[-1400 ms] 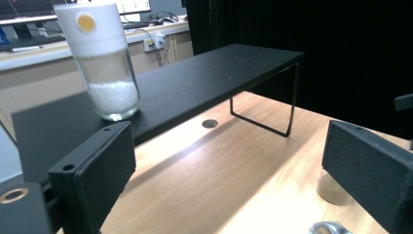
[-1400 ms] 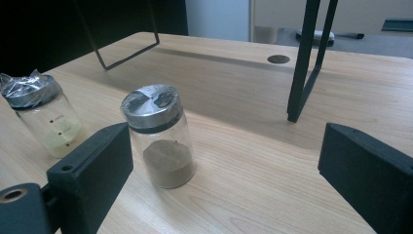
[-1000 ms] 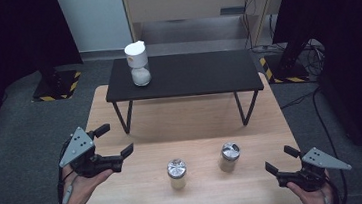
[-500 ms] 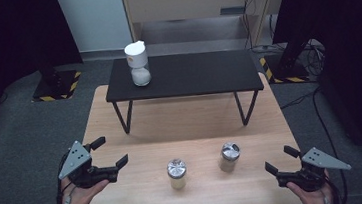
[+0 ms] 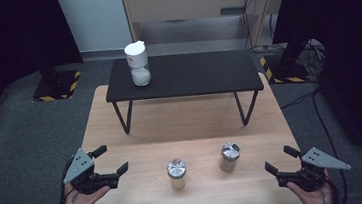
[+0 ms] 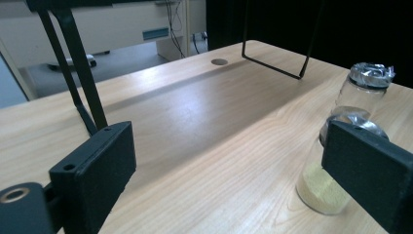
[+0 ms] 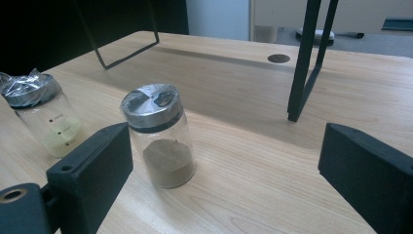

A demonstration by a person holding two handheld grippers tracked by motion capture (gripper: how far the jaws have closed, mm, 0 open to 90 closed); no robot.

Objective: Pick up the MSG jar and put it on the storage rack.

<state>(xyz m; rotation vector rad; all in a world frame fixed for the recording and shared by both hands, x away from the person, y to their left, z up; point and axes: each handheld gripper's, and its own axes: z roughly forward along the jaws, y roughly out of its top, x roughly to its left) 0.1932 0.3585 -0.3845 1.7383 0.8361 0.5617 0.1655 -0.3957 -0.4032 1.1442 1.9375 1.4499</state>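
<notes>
Two glass jars with metal lids wrapped in plastic film stand on the wooden table (image 5: 191, 121). One jar (image 5: 177, 173) holds yellow powder, and the other jar (image 5: 230, 156) holds brown powder. My left gripper (image 5: 112, 160) is low over the table's left front, open and empty, left of the yellow jar. In the left gripper view the yellow jar (image 6: 324, 190) is partly hidden behind the right jaw, and the brown jar (image 6: 365, 90) stands beyond it. My right gripper (image 5: 280, 159) is open and empty at the right front. In the right gripper view the brown jar (image 7: 163, 141) is near its left jaw, and the yellow jar (image 7: 41, 117) is farther left.
A low black table (image 5: 186, 76) stands on the far half of the wooden table, on thin legs (image 7: 304, 63). A white-capped container (image 5: 137, 63) with white powder rests on its left end. Grey floor surrounds the table, and cabinets stand behind.
My left gripper has come down towards the tabletop and a little nearer the front edge, its jaws still wide. The right gripper and both jars have stayed put.
</notes>
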